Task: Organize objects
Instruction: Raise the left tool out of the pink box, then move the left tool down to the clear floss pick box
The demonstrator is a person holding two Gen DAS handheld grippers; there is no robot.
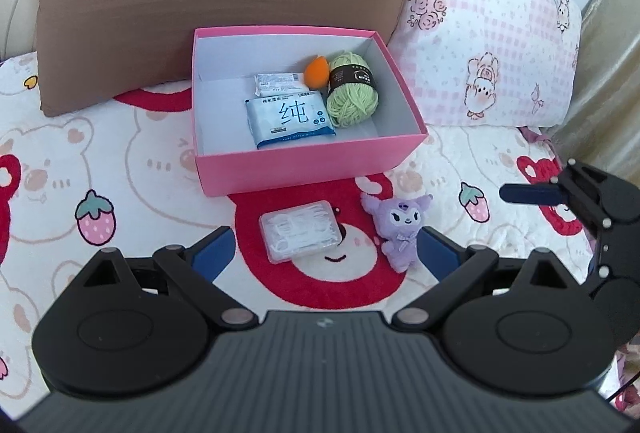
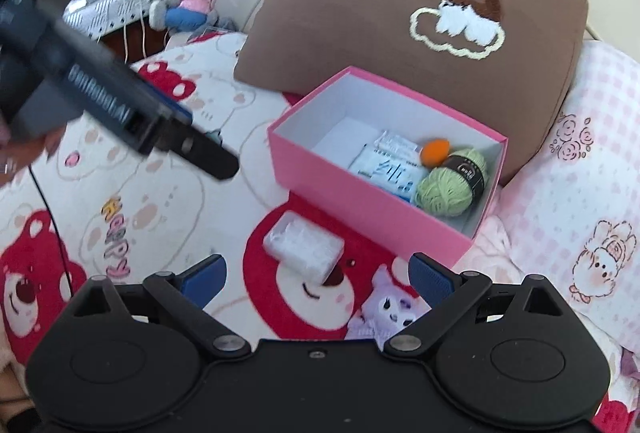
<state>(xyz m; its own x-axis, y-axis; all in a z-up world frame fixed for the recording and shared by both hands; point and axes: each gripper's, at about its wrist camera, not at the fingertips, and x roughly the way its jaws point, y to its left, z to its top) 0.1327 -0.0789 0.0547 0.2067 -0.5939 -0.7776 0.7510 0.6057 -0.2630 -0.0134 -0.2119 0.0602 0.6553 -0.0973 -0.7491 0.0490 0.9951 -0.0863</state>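
A: Which step was it?
B: Between picks. The left gripper point(image 1: 325, 253) hung empty, fingers apart, the clear swab case point(image 1: 301, 231) between them on the bed point(image 1: 120, 161). The right gripper point(image 2: 316, 281) was spread too.
A: Next?
B: Probably close on the case, then the purple plush point(image 1: 400, 227) at 3 o'clock, and carry both to the pink box point(image 1: 312, 165) at 12.
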